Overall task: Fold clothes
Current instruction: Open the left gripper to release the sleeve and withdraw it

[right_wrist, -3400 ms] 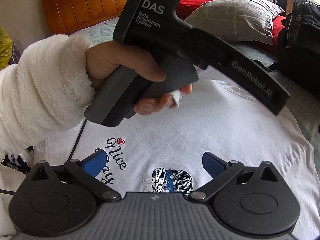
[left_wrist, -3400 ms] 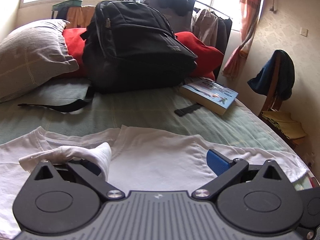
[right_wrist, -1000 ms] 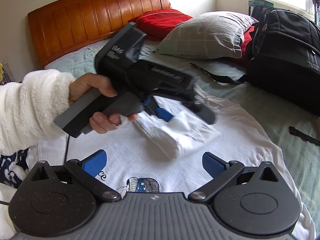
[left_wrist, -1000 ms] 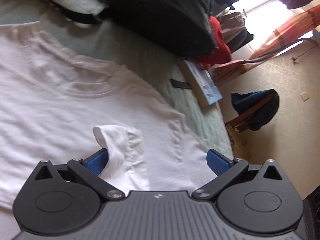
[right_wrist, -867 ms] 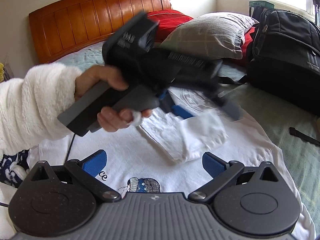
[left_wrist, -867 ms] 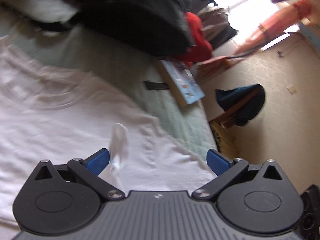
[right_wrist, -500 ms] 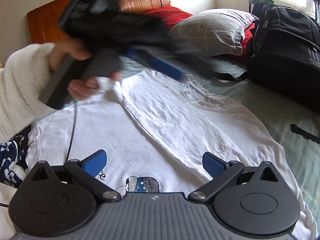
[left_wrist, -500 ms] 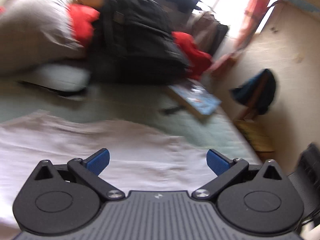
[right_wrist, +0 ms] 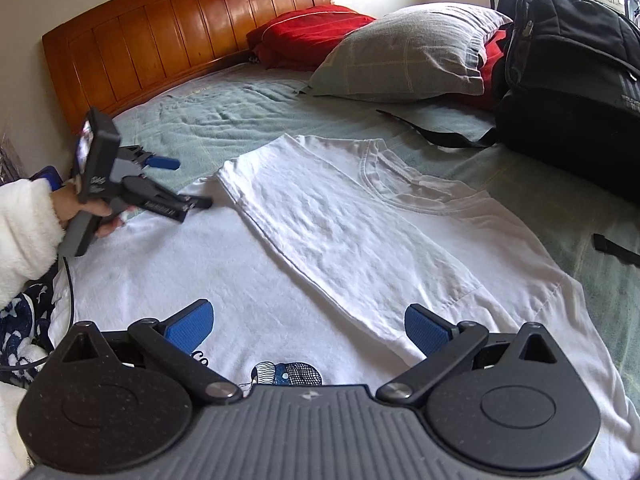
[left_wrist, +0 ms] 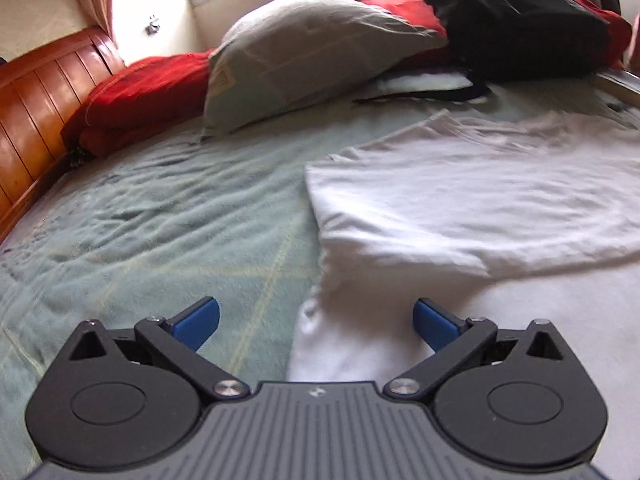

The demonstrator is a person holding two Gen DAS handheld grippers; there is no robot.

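The shirt (right_wrist: pixel 340 232) lies mid-frame on the bed (right_wrist: pixel 224 120), one side folded over. Left gripper (right_wrist: pixel 176 184) released at its left edge; right gripper (right_wrist: pixel 308 328) released above its lower part.

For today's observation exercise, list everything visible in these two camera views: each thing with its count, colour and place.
T-shirt: one, white, flat on the bed, one sleeve folded in.
Blanket: one, pale green, covering the bed.
Headboard: one, orange-brown wood, far end.
Pillow: one, grey, near the headboard.
Red bedding: behind the pillow.
Backpack: one, black, far right.
Left gripper: open, at the shirt's edge.
Right gripper: open, above the shirt.
Sleeve: white, fluffy.
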